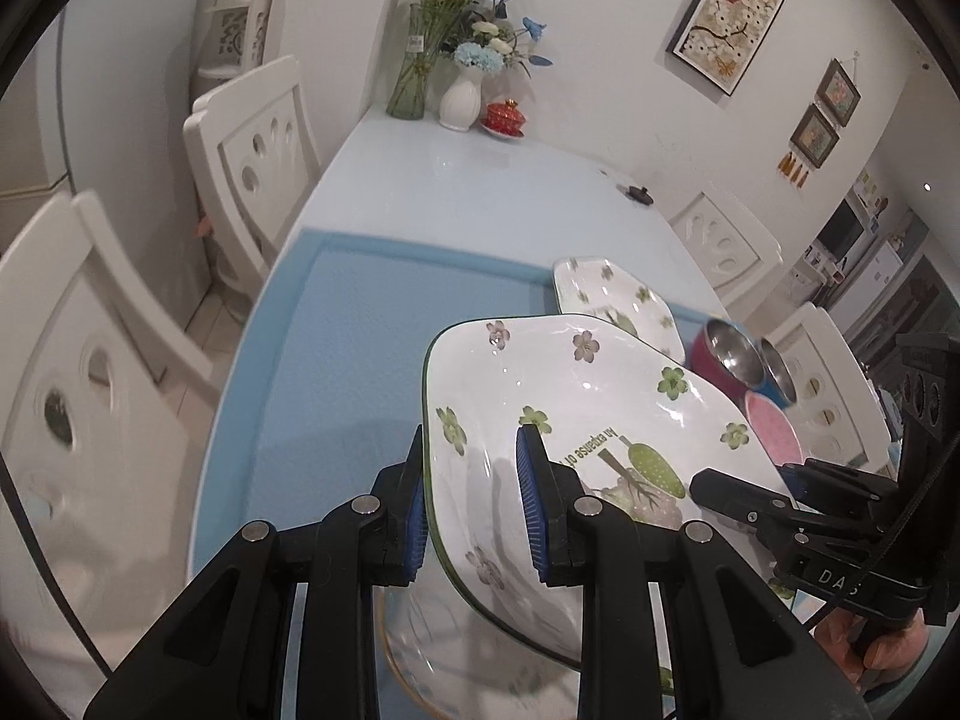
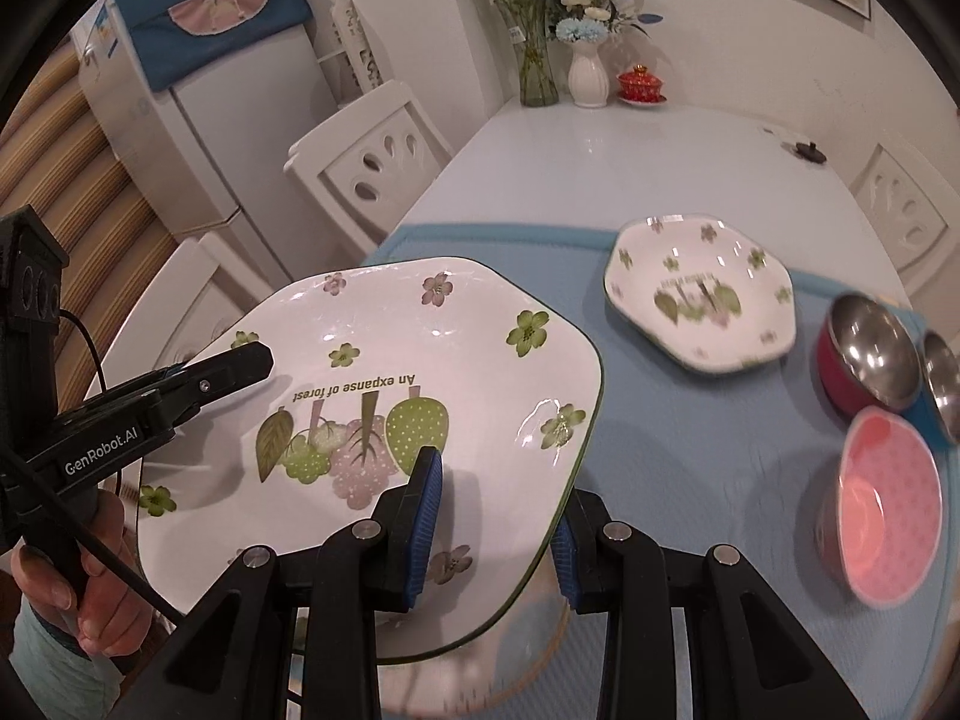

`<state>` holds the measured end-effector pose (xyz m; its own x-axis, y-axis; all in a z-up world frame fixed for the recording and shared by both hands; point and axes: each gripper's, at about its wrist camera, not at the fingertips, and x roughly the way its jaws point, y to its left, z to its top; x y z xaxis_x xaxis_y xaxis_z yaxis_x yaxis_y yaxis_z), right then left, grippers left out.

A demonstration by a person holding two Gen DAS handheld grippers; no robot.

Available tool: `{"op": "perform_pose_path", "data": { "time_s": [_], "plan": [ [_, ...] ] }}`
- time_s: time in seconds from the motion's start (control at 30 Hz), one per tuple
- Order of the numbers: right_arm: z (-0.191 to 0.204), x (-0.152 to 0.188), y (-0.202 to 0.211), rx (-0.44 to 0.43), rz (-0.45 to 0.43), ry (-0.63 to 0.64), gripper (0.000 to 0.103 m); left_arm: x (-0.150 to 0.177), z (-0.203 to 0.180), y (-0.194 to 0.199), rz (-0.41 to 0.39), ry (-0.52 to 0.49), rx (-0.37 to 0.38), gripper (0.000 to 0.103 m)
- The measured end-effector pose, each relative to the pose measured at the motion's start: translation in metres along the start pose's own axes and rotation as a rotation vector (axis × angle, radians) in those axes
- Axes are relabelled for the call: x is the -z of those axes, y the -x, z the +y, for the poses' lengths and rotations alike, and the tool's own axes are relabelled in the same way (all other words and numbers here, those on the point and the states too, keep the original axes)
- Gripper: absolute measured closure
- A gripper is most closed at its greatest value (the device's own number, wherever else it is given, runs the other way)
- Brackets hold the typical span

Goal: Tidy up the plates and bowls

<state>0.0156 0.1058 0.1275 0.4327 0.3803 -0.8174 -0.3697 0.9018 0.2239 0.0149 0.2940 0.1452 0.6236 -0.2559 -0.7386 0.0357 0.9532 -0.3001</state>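
A large white plate (image 1: 576, 396) (image 2: 372, 372) with green flowers and "An expanse of forest" print is held in the air by both grippers. My left gripper (image 1: 474, 504) is shut on its left rim, and also shows in the right wrist view (image 2: 240, 363). My right gripper (image 2: 498, 522) is shut on its right rim, and also shows in the left wrist view (image 1: 738, 495). Under it lies another light dish (image 2: 510, 672), partly hidden. A smaller matching plate (image 2: 702, 294) (image 1: 612, 294) lies on the blue mat (image 1: 372, 324) further off.
To the right stand a red steel-lined bowl (image 2: 864, 354), a second steel bowl (image 2: 942, 384) and a pink bowl (image 2: 888, 498). Vases (image 1: 459, 96) and a red lidded cup (image 1: 504, 117) stand at the table's far end. White chairs (image 1: 252, 144) line both sides.
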Motion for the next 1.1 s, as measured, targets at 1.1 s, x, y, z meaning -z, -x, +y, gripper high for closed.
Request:
{"op": "perform_pose_path", "data": {
  "time_s": [1.1],
  "plan": [
    [-0.015,0.117,-0.035,0.006,0.205,-0.006,0.071,0.119,0.005,-0.032,0.194,0.103,-0.046,0.08]
  ]
}}
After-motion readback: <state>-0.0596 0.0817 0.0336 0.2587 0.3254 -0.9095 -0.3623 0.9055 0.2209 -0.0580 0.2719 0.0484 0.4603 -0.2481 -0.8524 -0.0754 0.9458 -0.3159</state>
